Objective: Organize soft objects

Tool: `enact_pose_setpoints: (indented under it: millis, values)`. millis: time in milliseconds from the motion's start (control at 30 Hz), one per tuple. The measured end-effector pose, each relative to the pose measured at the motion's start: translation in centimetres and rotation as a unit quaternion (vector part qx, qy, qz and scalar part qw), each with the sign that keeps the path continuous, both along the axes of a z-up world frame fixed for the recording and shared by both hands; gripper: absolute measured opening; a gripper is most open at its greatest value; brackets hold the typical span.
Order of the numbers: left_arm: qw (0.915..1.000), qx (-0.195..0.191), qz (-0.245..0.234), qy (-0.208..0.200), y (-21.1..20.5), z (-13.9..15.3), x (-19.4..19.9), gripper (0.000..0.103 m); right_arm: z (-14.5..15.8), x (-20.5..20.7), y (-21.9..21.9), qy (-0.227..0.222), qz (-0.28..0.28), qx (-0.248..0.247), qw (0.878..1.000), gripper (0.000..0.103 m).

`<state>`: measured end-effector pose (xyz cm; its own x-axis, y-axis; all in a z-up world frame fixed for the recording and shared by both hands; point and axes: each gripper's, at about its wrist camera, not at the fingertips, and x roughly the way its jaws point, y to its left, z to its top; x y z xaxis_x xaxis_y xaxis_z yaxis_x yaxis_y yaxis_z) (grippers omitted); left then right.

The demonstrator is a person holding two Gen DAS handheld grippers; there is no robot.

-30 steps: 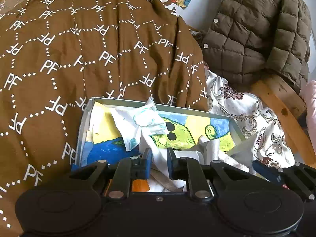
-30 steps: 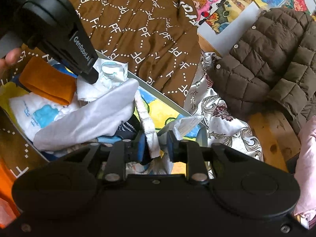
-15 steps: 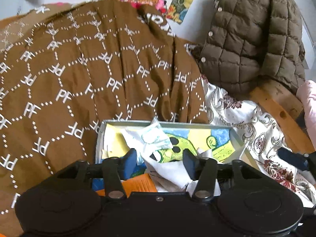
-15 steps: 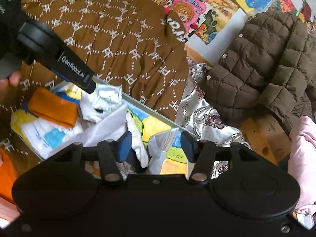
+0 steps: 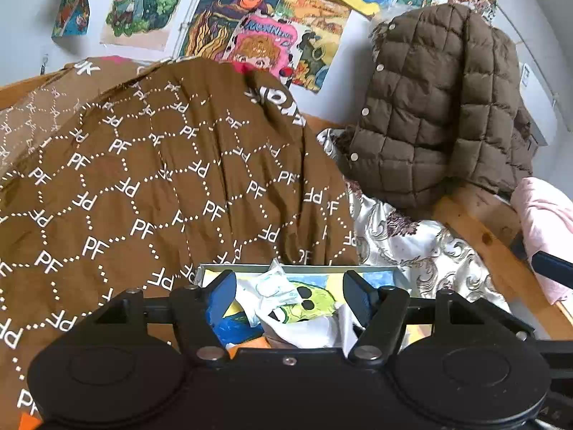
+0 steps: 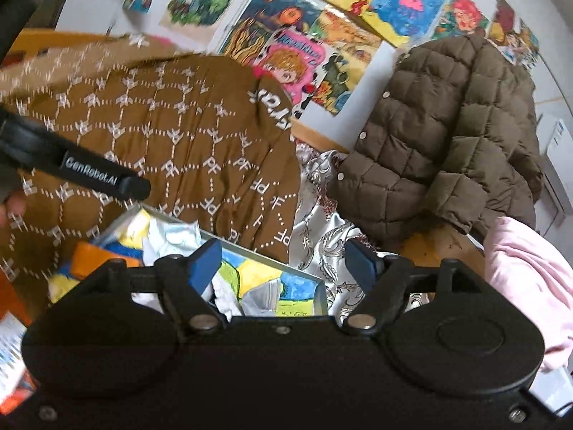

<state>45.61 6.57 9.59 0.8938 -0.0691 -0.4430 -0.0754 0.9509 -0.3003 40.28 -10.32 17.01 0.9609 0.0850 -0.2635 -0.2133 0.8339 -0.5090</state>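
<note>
**Both grippers opening above the tray of soft items**

Cartoon posters (image 5: 272,32) are seen across the wall at the top of both views, with a brown printed cloth (image 5: 154,186) spread below and a quilted jacket (image 5: 440,107) at upper right. At lower centre a shallow tray (image 5: 304,268) is filled with crumpled white soft items (image 5: 275,286). The left gripper (image 5: 290,295) and the right gripper (image 6: 283,259) are shown with jaws opening, nothing being pinched between them.
</note>
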Motion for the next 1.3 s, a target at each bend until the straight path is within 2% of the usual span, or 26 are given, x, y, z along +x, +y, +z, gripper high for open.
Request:
enact_pose_setpoints:
  millis: [167,267,333,600,800,900,1000,1300]
  values:
    - [0.9996,0.016,-0.008,-0.023,-0.8,2.0,-2.9,0.074,2.8,-2.2,-1.2,-0.001,-0.004,0.047,0.999,0.079]
    - [0.9994,0.014,-0.009,-0.029,-1.1,3.1,-4.8,0.077,4.1,-3.5,-1.9,-0.001,-0.007,0.075,0.997,0.090]
    - [0.9993,0.007,-0.014,-0.033,-1.3,3.6,-6.0,0.080,4.9,-4.4,-2.4,-0.002,-0.008,0.089,0.996,0.091]
    - [0.9979,0.027,-0.024,-0.054,-2.6,6.1,-11.6,0.088,7.2,-9.3,-4.5,-0.017,-0.012,0.125,0.992,0.098]
    - [0.9949,0.060,-0.015,-0.080,-4.0,7.6,-16.7,0.088,8.6,-13.7,-5.4,-0.033,0.001,0.135,0.990,0.101]
    - [0.9944,0.057,-0.006,-0.089,-4.2,8.2,-18.8,0.093,9.1,-16.2,-6.1,-0.041,0.007,0.137,0.990,0.102]
    - [0.9940,0.060,-0.005,-0.091,-4.6,8.6,-20.7,0.093,9.2,-18.2,-6.7,-0.047,0.012,0.132,0.990,0.102]
    - [0.9912,0.075,-0.012,-0.109,-6.5,7.5,-27.1,0.095,8.3,-24.4,-9.8,-0.042,0.013,0.166,0.985,0.102]
